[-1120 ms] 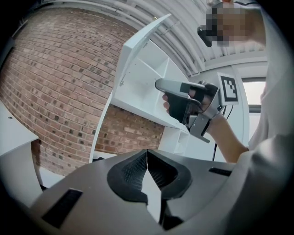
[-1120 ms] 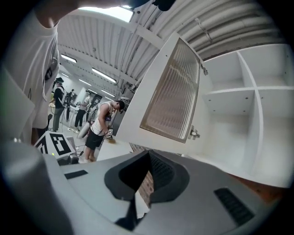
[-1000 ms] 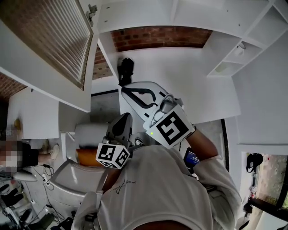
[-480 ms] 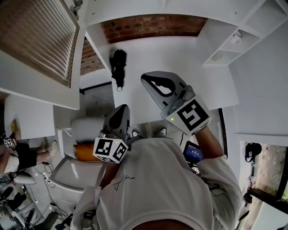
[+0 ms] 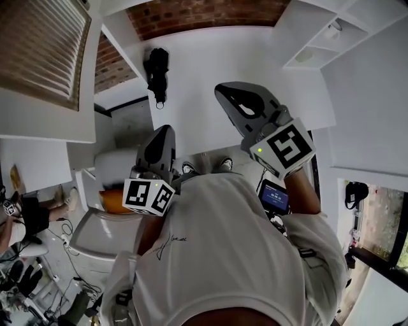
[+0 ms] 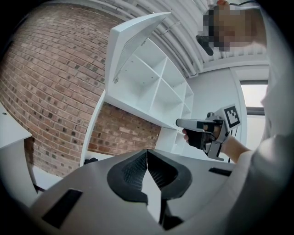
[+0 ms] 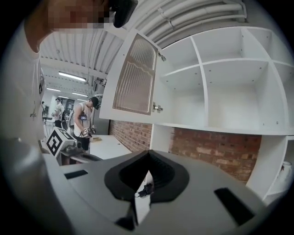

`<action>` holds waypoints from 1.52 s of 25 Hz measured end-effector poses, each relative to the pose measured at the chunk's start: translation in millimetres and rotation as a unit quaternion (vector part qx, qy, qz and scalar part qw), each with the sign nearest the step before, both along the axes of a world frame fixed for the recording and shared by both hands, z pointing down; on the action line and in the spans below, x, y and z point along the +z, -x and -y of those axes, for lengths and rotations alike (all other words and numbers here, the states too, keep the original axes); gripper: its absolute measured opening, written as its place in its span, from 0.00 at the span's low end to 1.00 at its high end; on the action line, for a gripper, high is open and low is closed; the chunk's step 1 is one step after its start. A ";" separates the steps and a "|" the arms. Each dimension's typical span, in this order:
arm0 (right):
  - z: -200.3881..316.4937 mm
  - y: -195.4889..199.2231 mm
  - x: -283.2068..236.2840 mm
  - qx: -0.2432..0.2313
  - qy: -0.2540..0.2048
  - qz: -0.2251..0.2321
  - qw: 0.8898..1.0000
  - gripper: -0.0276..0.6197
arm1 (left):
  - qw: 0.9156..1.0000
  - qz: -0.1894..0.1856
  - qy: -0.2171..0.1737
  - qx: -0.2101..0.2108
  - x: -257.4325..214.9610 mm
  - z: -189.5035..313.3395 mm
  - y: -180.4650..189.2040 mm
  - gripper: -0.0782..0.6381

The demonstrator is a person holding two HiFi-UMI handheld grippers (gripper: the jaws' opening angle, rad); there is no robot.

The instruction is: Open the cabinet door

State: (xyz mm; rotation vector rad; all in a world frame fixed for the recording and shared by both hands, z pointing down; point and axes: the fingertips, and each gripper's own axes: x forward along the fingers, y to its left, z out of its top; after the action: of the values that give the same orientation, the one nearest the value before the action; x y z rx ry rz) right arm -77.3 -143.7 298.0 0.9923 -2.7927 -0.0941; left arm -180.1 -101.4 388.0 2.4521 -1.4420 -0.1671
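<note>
The white cabinet door [image 5: 38, 57] with a ribbed glass panel stands swung open at the upper left of the head view. In the right gripper view the door [image 7: 135, 78] hangs out to the left of the bare white shelves [image 7: 229, 92]. My right gripper [image 5: 223, 89] is shut on nothing and hovers over the white counter [image 5: 210, 57], well right of the door. My left gripper [image 5: 164, 130] is lower and closer to my body, with its jaws shut and nothing between them. The left gripper view shows the open door [image 6: 133, 41] and the right gripper [image 6: 202, 131] held level.
A black device [image 5: 156, 73] stands on the counter by the brick wall [image 5: 191, 9]. Open white shelves [image 5: 319, 38] fill the upper right. Another person [image 7: 85, 119] stands at a table far back. A white appliance [image 5: 102, 235] and cables sit low on the left.
My right gripper has moved to the right, away from the black device and the door, and rolled a little. The left gripper has stayed put. The door stays open.
</note>
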 end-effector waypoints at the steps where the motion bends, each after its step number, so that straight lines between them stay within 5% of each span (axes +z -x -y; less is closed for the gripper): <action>1: -1.6 -3.6 3.4 0.002 0.004 -0.002 1.000 0.08 | 1.000 0.000 0.000 -0.001 0.5 -0.4 0.6 0.13; 17: -9.2 -40.0 48.6 0.040 0.070 0.005 0.997 0.08 | 1.000 0.001 0.002 -0.019 -0.6 4.6 6.6 0.13; 27: -7.9 -74.8 91.8 0.114 0.145 0.054 0.981 0.08 | 0.999 0.011 0.018 -0.034 6.1 5.5 5.3 0.13; 38: -12.5 -91.6 110.0 0.138 0.148 0.035 0.979 0.08 | 0.998 0.026 0.016 -0.055 6.4 15.2 13.5 0.13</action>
State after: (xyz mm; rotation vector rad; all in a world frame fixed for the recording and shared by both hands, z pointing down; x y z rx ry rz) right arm 14.4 -131.3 408.0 1.3061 -2.5908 0.3878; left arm -193.6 -116.7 394.4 2.3690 -1.5899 -0.1043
